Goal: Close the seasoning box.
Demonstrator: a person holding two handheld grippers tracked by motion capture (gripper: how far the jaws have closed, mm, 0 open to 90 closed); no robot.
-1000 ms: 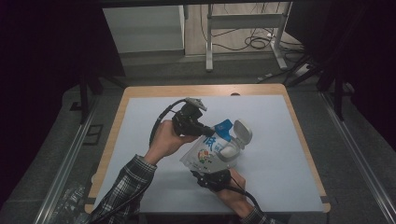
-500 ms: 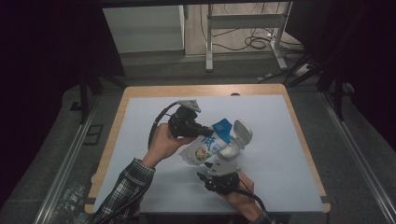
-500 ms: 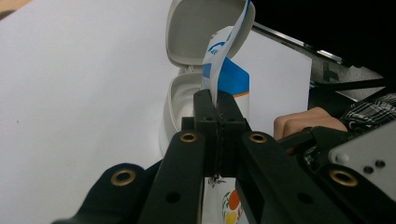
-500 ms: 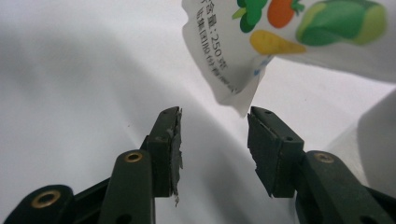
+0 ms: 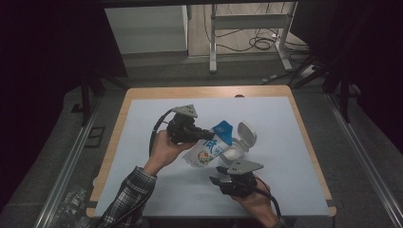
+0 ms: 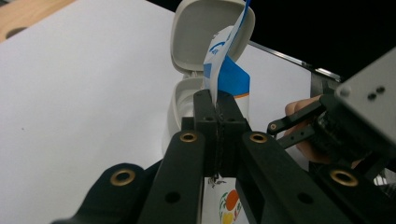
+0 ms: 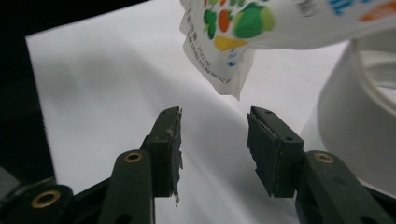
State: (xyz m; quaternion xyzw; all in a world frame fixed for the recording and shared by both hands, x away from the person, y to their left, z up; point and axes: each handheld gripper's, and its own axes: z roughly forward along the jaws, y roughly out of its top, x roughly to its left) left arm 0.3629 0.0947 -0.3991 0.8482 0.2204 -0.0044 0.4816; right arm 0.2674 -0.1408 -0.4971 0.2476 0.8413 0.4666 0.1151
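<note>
A white pouch (image 5: 207, 150) with a blue top and fruit print hangs tilted above the white mat. My left gripper (image 5: 210, 134) is shut on its blue upper edge (image 6: 232, 78), the jaws (image 6: 216, 100) pinched flat on the film. Just behind the pouch stands a white tub (image 5: 234, 151) with its flip lid (image 5: 247, 135) thrown open. In the left gripper view the tub (image 6: 183, 101) and lid (image 6: 205, 32) rise behind the jaws. My right gripper (image 5: 217, 175) is open near the table's front, holding nothing. Its jaws (image 7: 214, 135) sit just below the pouch's lower corner (image 7: 229, 70), with the tub wall (image 7: 355, 121) at right.
A white mat (image 5: 294, 142) covers a wooden table (image 5: 122, 118), whose front edge lies close behind my right hand. Metal rails run along both sides on the floor, and a frame with cables stands beyond the far edge.
My right gripper has shifted a little to the right along the table's front. The left gripper has kept its hold on the pouch and sunk slightly.
</note>
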